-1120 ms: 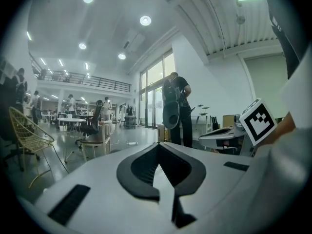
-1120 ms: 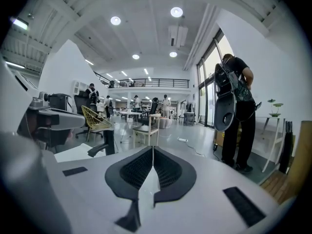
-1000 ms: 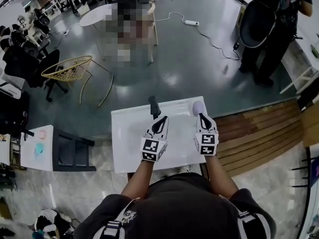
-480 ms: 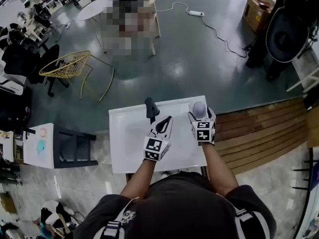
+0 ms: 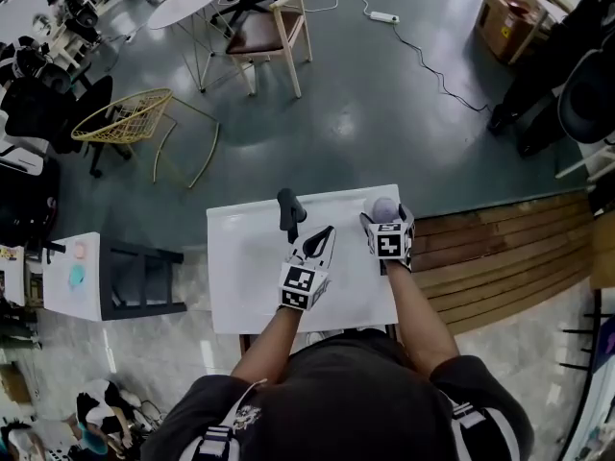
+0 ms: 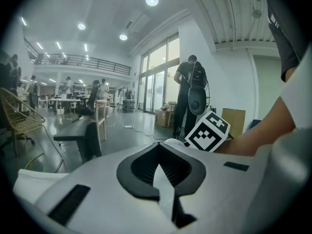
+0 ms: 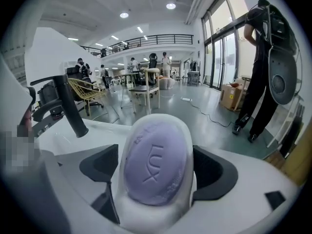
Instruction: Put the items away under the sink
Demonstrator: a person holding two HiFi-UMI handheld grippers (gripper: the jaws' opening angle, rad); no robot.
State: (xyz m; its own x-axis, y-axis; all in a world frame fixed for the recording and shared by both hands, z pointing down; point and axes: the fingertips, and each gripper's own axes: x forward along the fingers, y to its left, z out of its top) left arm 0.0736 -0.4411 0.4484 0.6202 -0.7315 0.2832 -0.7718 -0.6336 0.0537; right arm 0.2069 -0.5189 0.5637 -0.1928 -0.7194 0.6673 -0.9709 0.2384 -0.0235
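Note:
A purple soap bar (image 7: 155, 167) lies in a white dish (image 7: 146, 221) at the far right corner of the white sink top (image 5: 245, 277); in the head view the soap (image 5: 383, 206) shows just past my right gripper (image 5: 388, 218). That gripper's jaws have just been opening and now stand wide on either side of the dish, with the soap between them. My left gripper (image 5: 320, 239) hovers over the middle of the sink top, shut and empty, just right of the black faucet (image 5: 288, 209). The faucet (image 7: 70, 108) rises to the left of the soap.
A wooden chair (image 5: 274, 36), a yellow wire chair (image 5: 130, 128) and a round table (image 5: 187, 3) stand on the grey floor beyond. Wooden decking (image 5: 500, 257) lies right of the sink. A dark rack (image 5: 144, 281) stands at its left. A person with a backpack (image 7: 265, 67) stands far right.
My right gripper went forward and down to the soap dish and opened from shut. The left gripper edged forward and lower towards the faucet.

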